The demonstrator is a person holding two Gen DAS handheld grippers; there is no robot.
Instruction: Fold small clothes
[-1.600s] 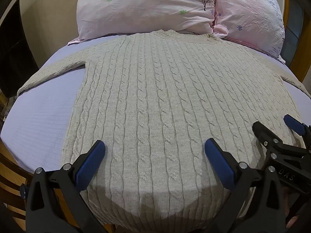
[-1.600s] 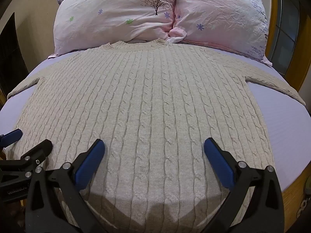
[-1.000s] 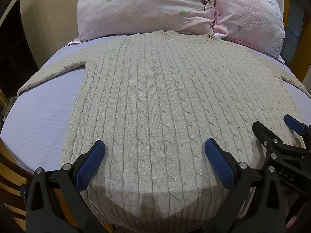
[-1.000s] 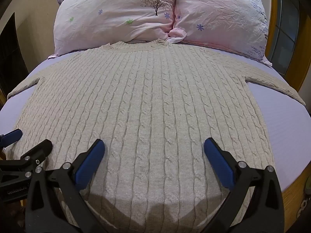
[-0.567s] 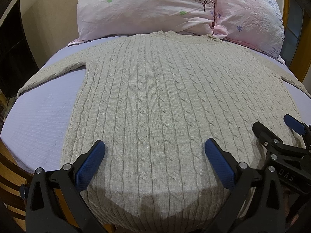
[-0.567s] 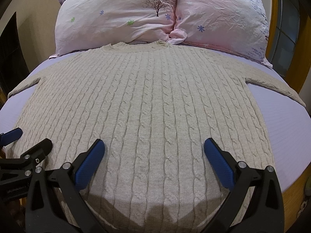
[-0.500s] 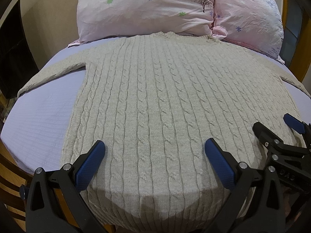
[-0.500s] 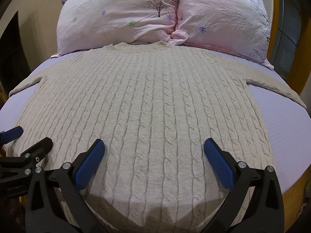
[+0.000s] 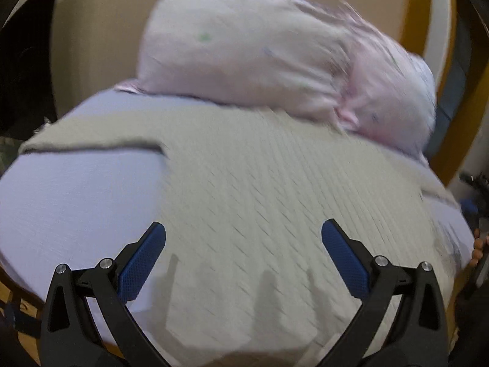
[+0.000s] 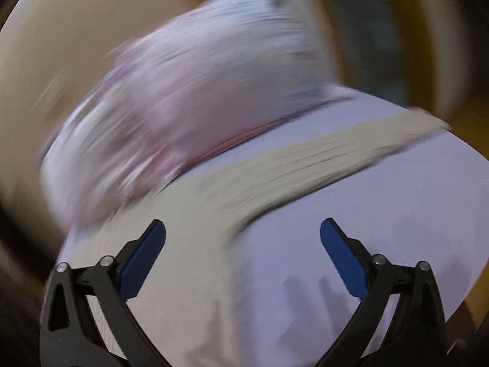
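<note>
A beige cable-knit sweater [image 9: 275,189] lies flat on the bed, its left sleeve [image 9: 91,137] spread out to the left. My left gripper [image 9: 243,260] is open and empty above the sweater's lower left part. My right gripper [image 10: 243,257] is open and empty over the sheet beside the sweater's right sleeve [image 10: 305,171], which runs up to the right. Both views are blurred by motion.
Pink pillows [image 9: 275,58] lie at the head of the bed behind the sweater, also in the right wrist view [image 10: 189,107]. The lilac sheet [image 9: 76,202] [image 10: 382,214] shows on both sides. The bed's wooden edge is at the lower left [image 9: 9,293].
Both grippers have swung apart: the left view now faces the sweater's left side, the right view its right sleeve and sheet. Both stay open. The sweater has not moved.
</note>
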